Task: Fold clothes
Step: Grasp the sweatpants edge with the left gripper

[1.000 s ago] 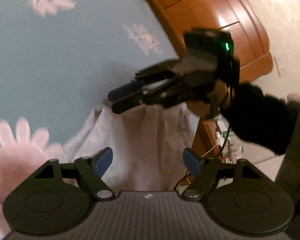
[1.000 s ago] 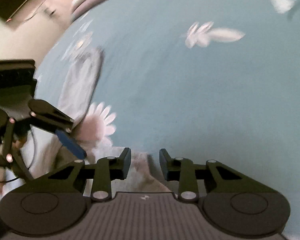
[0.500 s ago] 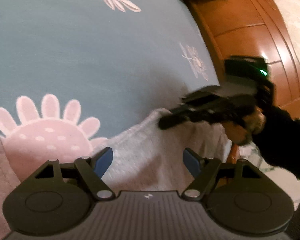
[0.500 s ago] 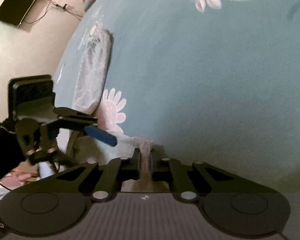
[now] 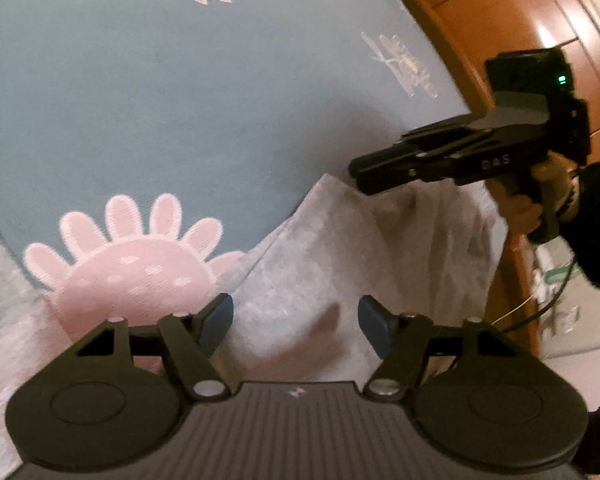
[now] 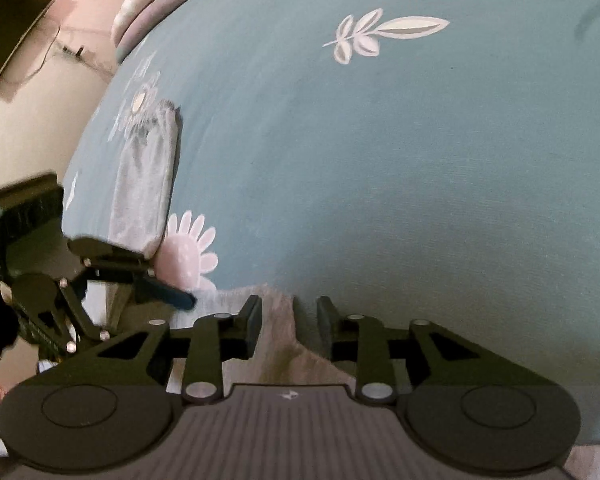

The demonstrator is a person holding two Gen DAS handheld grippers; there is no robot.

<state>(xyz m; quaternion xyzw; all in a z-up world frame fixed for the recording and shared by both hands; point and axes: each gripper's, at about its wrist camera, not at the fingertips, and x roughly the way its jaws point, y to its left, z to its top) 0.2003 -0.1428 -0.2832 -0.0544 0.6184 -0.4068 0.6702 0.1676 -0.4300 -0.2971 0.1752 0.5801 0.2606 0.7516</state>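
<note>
A light grey garment (image 5: 340, 264) lies at the bed's near edge and hangs over it. My left gripper (image 5: 296, 324) hovers just above the cloth. Its blue pads (image 5: 216, 320) stand wide and are closing, with cloth under the gap but none pinched. My right gripper (image 6: 288, 320) is opening. A raised ridge of the garment (image 6: 280, 336) stands between its fingers, and the right finger is clear of it. In the left wrist view the right gripper (image 5: 360, 176) points at the garment's far corner. In the right wrist view the left gripper (image 6: 180, 300) sits at the left.
The teal bedspread (image 6: 380, 160) with white leaf and pink flower prints stretches away. A second folded grey garment (image 6: 144, 196) lies on it further left. A wooden cabinet (image 5: 520, 20) stands beyond the bed's right edge. A hand in a black sleeve (image 5: 596, 232) holds the right gripper.
Half a second ago the right gripper was pinched shut on a fold of the garment; now its jaws have parted around it. The left gripper's pads have come slightly closer together.
</note>
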